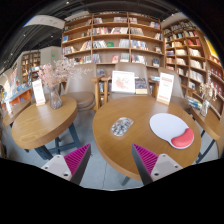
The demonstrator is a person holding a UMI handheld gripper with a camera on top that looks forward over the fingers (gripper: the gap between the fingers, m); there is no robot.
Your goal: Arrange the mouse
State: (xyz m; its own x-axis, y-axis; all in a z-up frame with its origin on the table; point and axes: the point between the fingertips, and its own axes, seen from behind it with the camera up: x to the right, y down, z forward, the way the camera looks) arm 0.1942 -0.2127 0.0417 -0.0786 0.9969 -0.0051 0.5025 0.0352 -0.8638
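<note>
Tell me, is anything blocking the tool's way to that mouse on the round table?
Nothing visible does. The open tool hovers short of the round table, and the mouse lies just ahead of its fingers with bare wood between. The white mouse pad lies beside the mouse, nothing between them.

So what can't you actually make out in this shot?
- Gripper view: the small grey object on the round table is too small to identify as a mouse.
- Text on the table signs is too small to read.
- Book titles on the shelves are too small.
- The fingers are open, holding nothing.
</note>
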